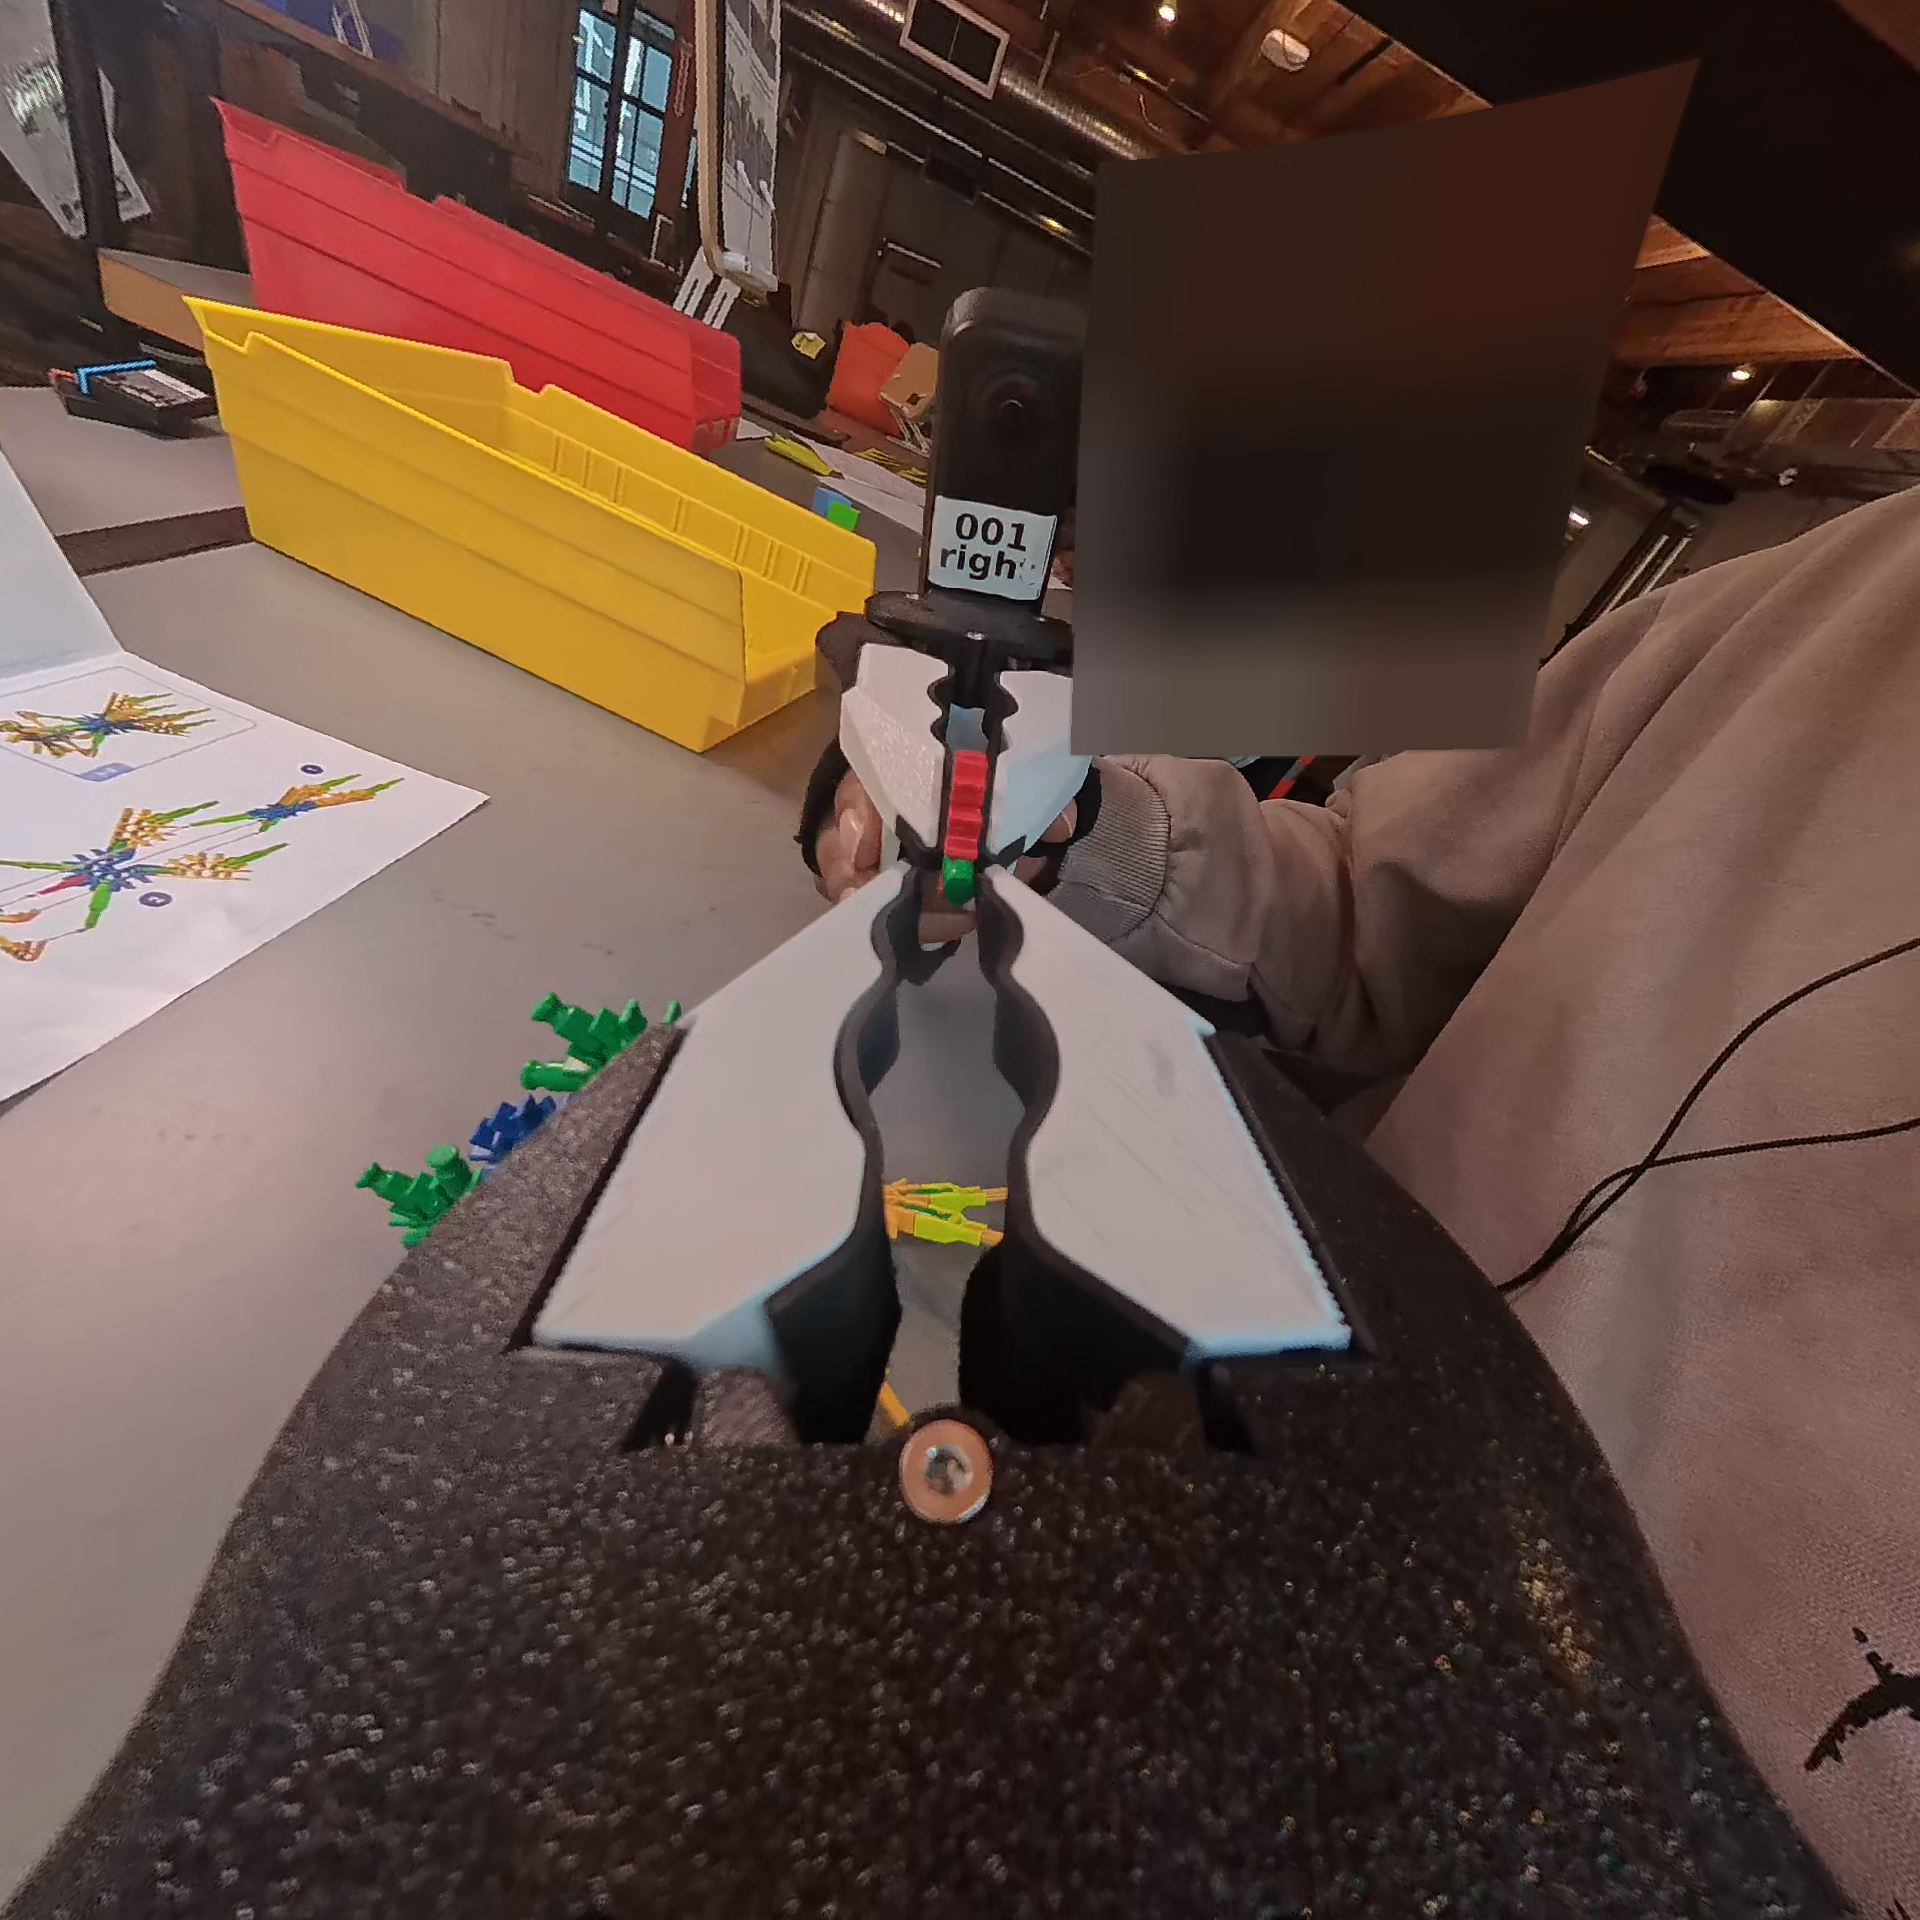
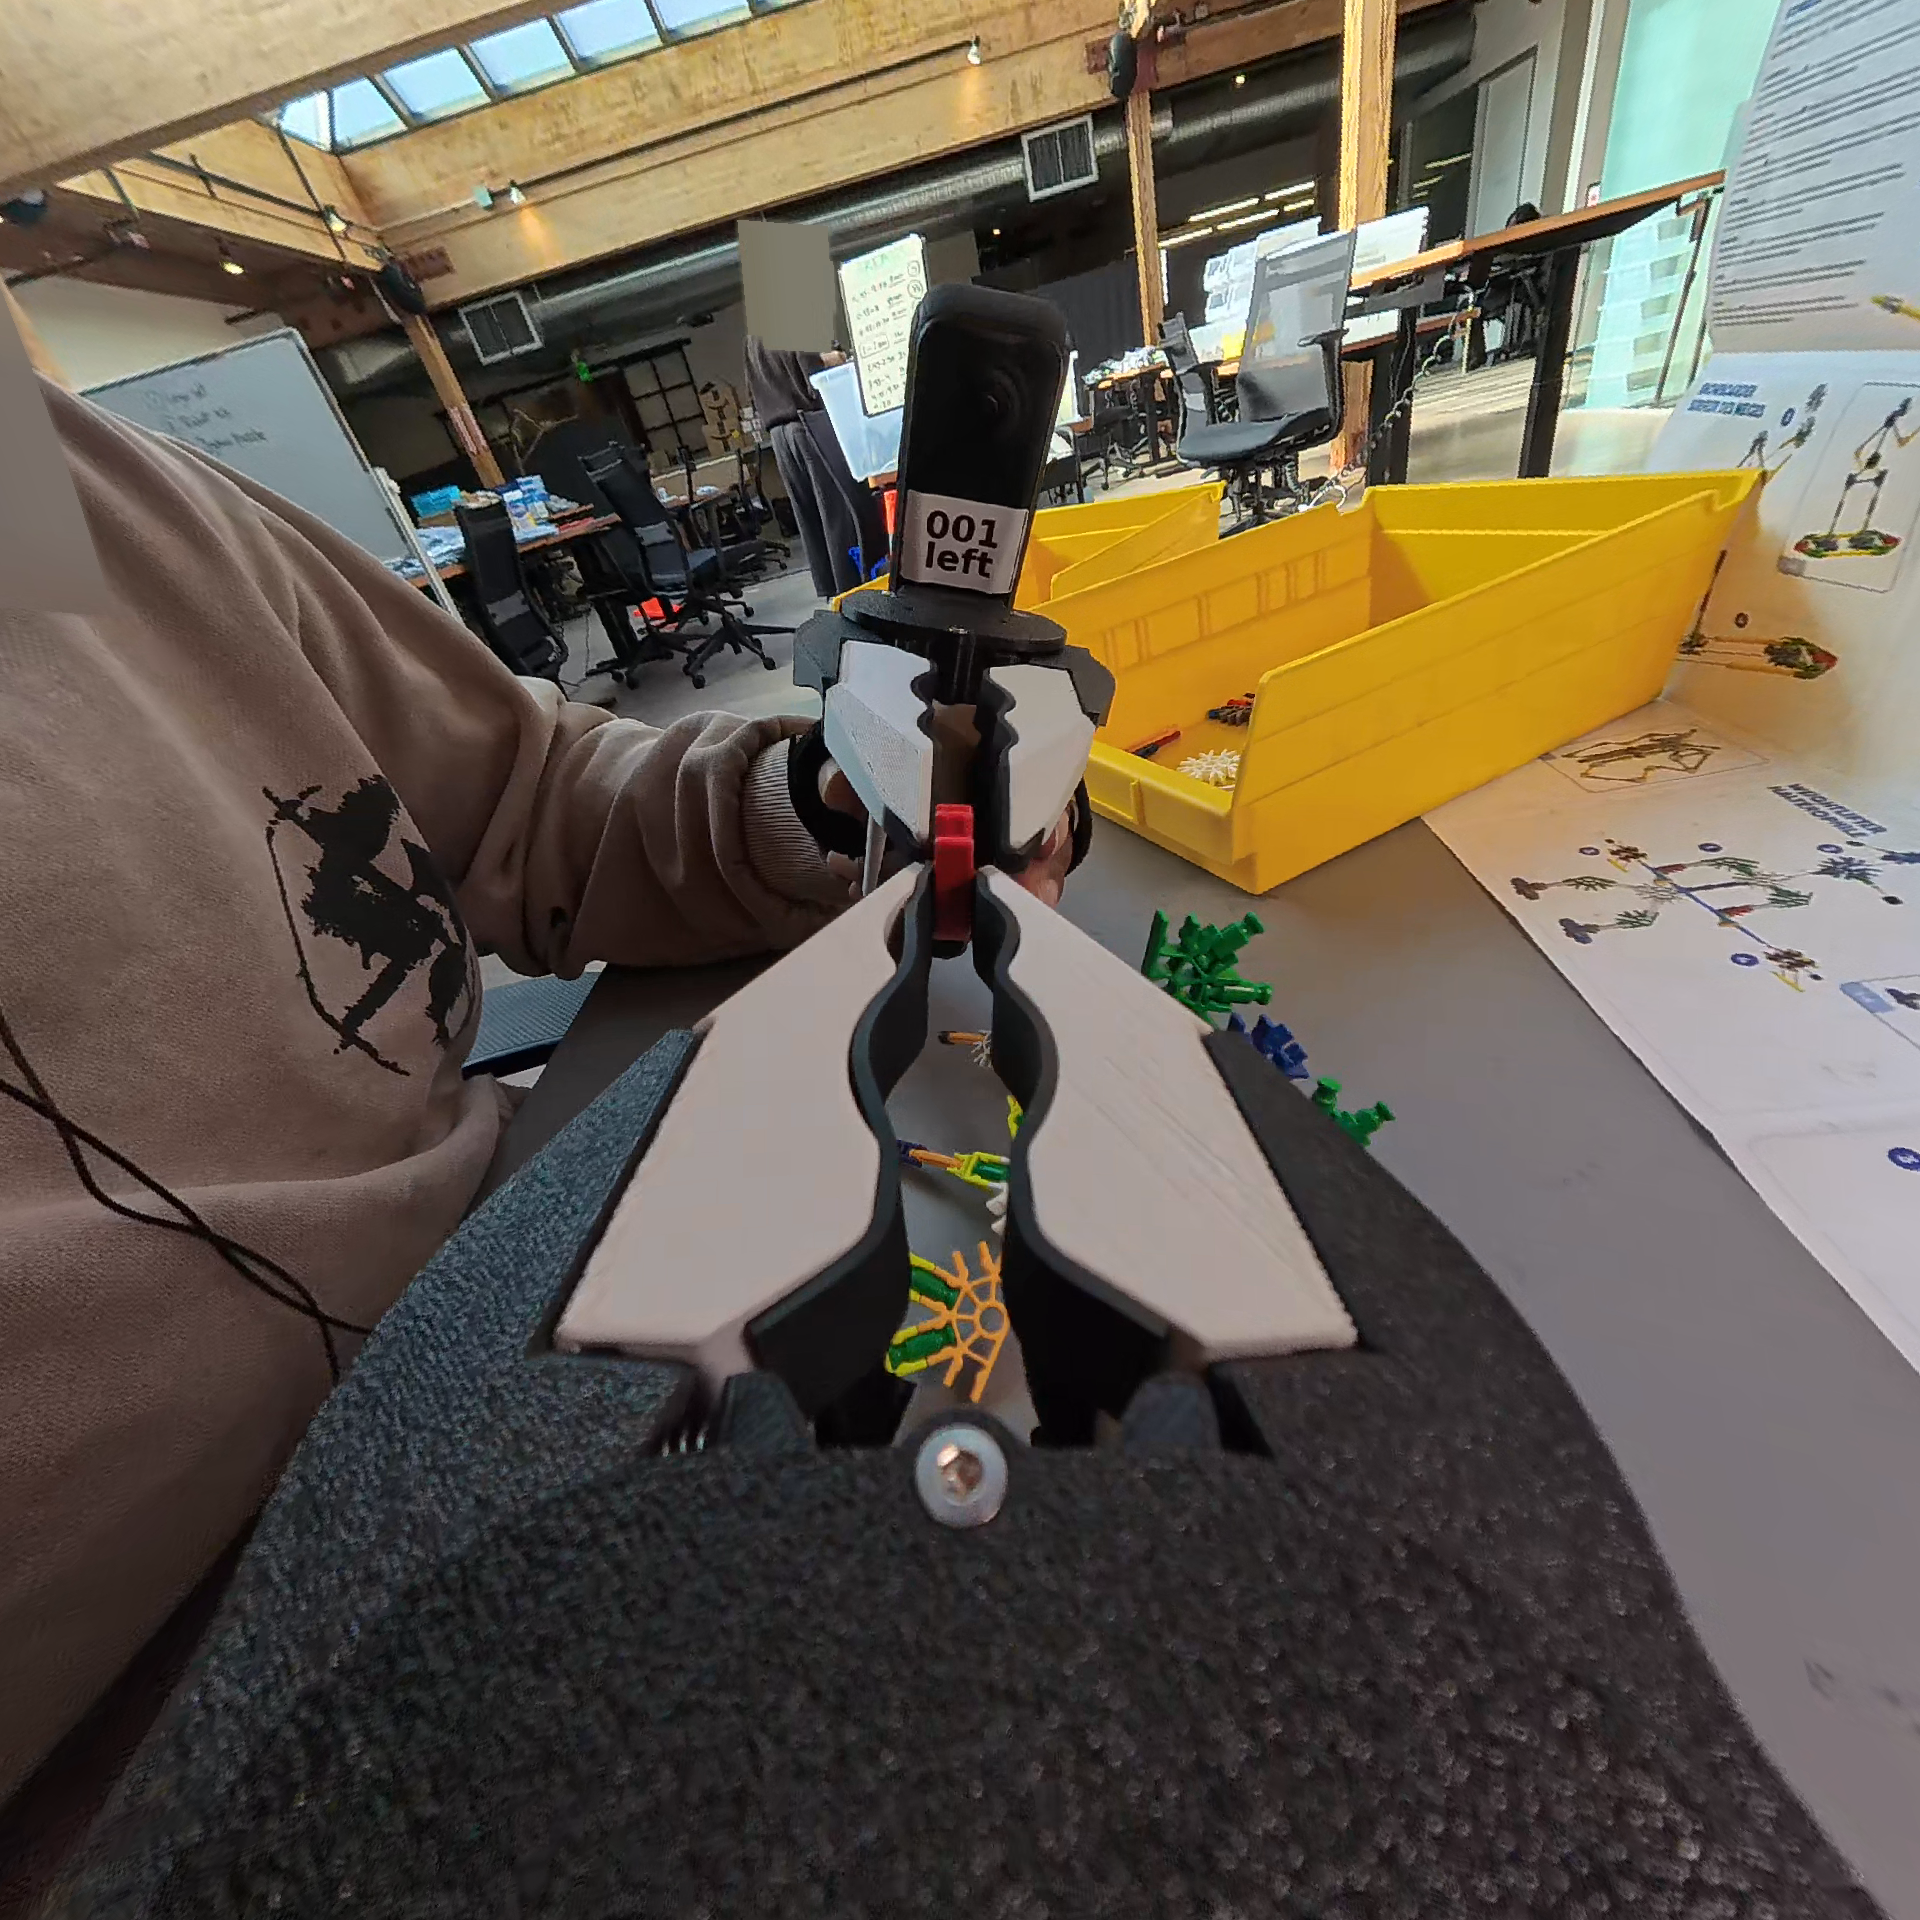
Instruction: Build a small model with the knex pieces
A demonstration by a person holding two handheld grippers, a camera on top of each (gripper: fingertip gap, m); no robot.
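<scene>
We see the left tool (image 1: 951, 902) and the right tool (image 2: 951, 906) raised above the desk (image 1: 468, 987) and pointing at each other, tip to tip. The left tool's fingers are drawn in until only a narrow gap is left at the tips, and they pinch a small green piece (image 1: 957, 879). The right tool is closed just as far and grips a red piece (image 2: 951, 871), which in the left wrist view stands directly above the green piece and touches it (whether the two are locked together we cannot tell). A person's hand (image 1: 844, 831) in a beige sleeve (image 1: 1351, 883) holds the right tool from behind. Under both tools, on the desk near the person's edge, lies a cluster of yellow and orange parts (image 1: 940, 1210), among them an orange fan-shaped connector (image 2: 966, 1320). Just beside it sit loose green parts (image 1: 582, 1039) and a blue part (image 1: 509, 1122). Farther in from that edge a yellow bin (image 1: 540, 540) lies on the desk, with a red bin (image 1: 468, 260) behind it. A few small parts lie inside the yellow bin, one a white snowflake-shaped connector (image 2: 1210, 767). A printed instruction sheet (image 1: 208, 831) lies flat beside the bin, near the loose green parts.
</scene>
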